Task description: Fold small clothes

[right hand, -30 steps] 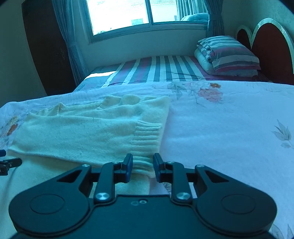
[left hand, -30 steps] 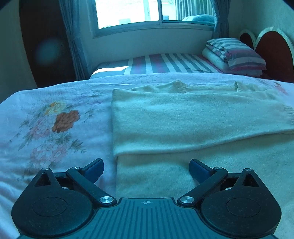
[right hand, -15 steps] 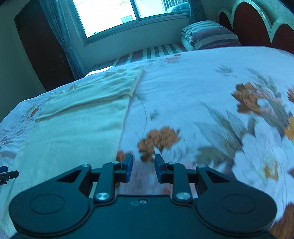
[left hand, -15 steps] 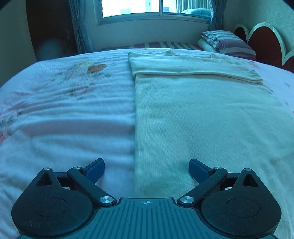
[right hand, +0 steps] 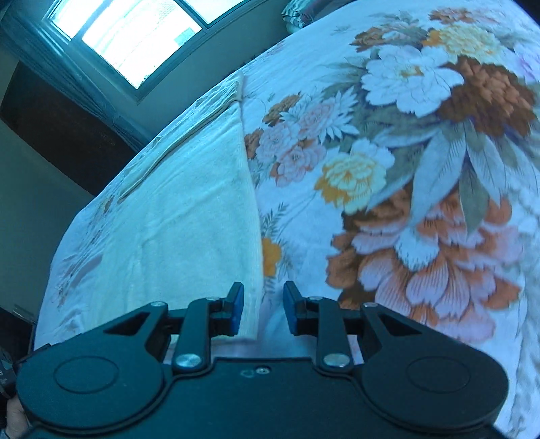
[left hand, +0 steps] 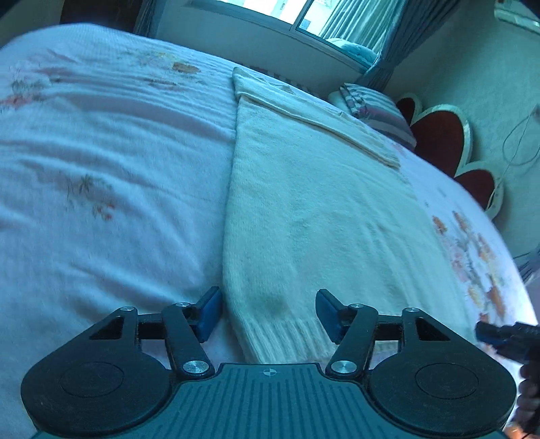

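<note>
While floral bedspread [right hand: 422, 169] surrounds the sweater [left hand: 303, 219], pillows [left hand: 378, 111] lie beyond.

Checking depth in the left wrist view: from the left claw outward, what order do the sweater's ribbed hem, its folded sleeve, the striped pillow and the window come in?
1. Ribbed hem, between the left claw's open jaws.
2. Folded sleeve, across the sweater's far end.
3. Striped pillow, beyond, to the right.
4. Window, top centre.

A bed with a floral bedspread [right hand: 422, 141] filled the room; daylight came through a curtained window [right hand: 135, 37]; a scalloped red headboard [left hand: 442, 138] stood behind striped pillows [left hand: 378, 111].
</note>
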